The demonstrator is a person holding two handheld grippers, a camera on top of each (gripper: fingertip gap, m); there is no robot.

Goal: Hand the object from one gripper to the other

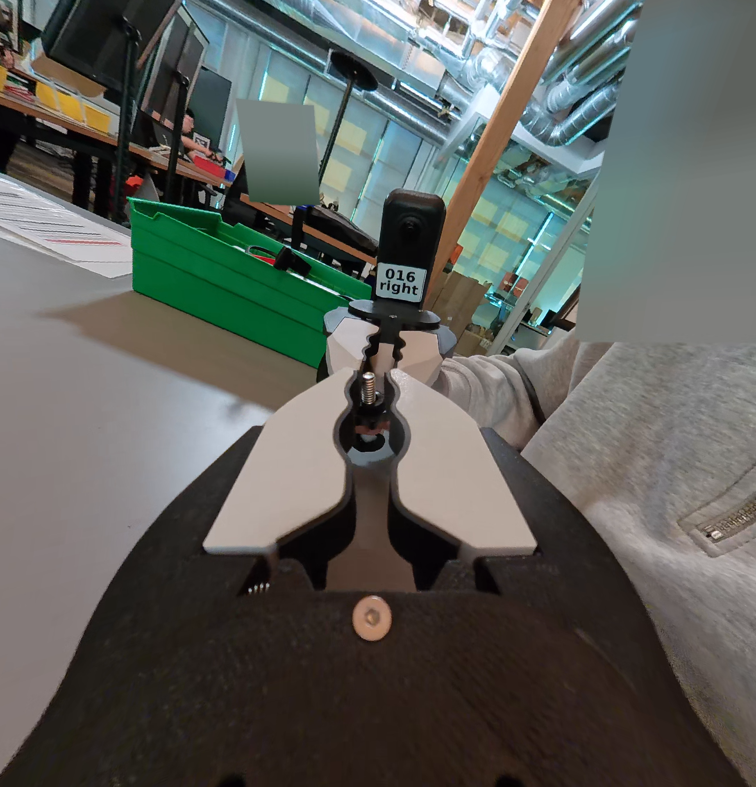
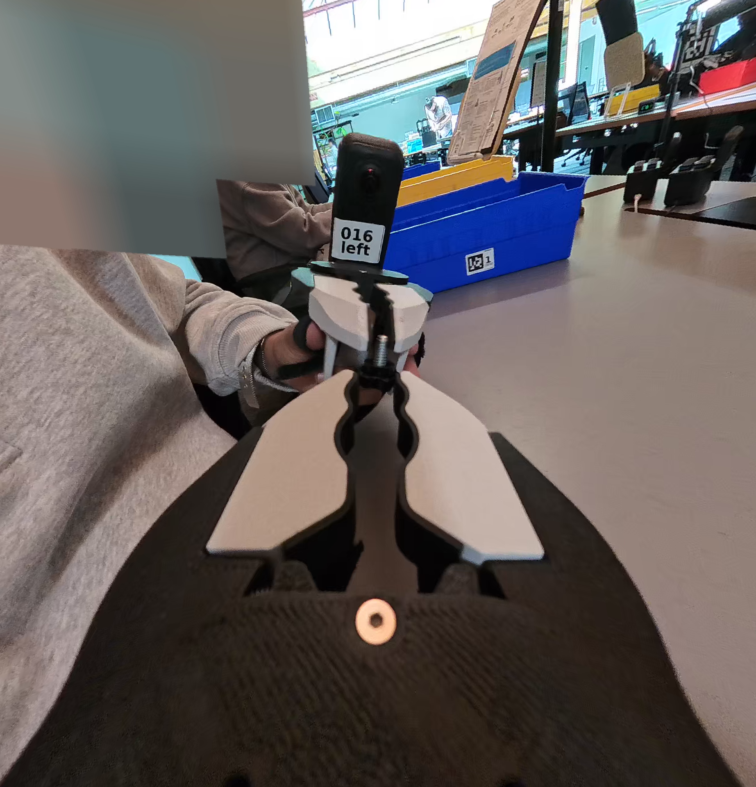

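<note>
The object is a small silver bolt with a black knob on its lower end, standing roughly upright between the two grippers. My left gripper is shut with the threaded shaft between its tips. My right gripper faces it tip to tip, jaws close around the knob, the shaft rising above. Both hold it above the table. The right gripper also shows in the left wrist view, and the left gripper in the right wrist view.
A green bin stands on the grey table behind the grippers. A blue bin with a yellow bin behind it stands on the other side. The person's grey sweatshirt is close beside both grippers. A printed sheet lies at the far left.
</note>
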